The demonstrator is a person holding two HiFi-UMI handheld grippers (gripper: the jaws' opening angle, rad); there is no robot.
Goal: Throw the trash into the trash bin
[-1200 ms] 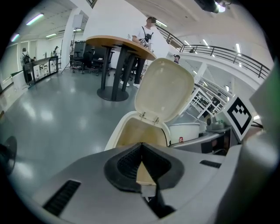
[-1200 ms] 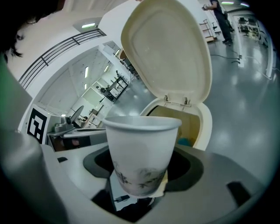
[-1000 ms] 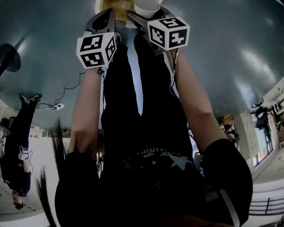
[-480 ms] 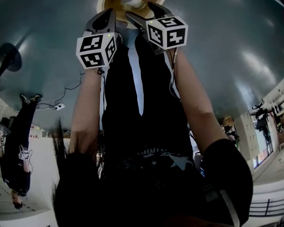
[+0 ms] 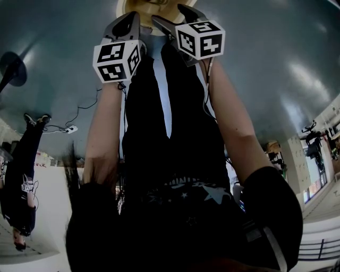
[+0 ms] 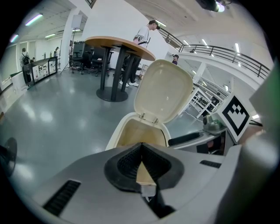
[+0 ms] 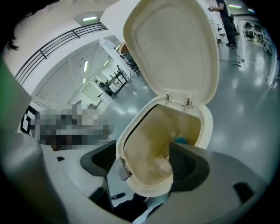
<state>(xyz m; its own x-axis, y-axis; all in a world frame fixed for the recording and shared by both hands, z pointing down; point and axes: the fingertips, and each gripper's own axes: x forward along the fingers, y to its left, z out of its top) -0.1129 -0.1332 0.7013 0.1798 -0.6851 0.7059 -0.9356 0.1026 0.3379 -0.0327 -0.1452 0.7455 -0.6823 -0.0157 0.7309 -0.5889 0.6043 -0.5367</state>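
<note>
The cream trash bin (image 7: pixel 206 127) stands right under both grippers with its lid (image 7: pixel 175 52) swung up. My right gripper (image 7: pixel 144 164) hangs over the bin's mouth. Its jaws have just been opening; they stand wide apart with nothing between them. Something small and teal (image 7: pixel 181 141) lies deep inside the bin. My left gripper (image 6: pixel 141 162) is shut with nothing visibly held, and points at the bin (image 6: pixel 119 131) from the near side. In the head view both grippers (image 5: pixel 175 16) (image 5: pixel 127 21) reach to the bin (image 5: pixel 130 6) at the top edge.
A round wooden table (image 6: pixel 118 43) on a black pedestal stands beyond the bin, with people behind it. Another person (image 5: pixel 24 175) stands off to the left on the glossy grey floor, near a cable and power strip (image 5: pixel 69 127).
The right gripper held a white cup over the bin a second ago. Its jaws opened, the cup dropped in and is out of sight now. Neither hand moved.
</note>
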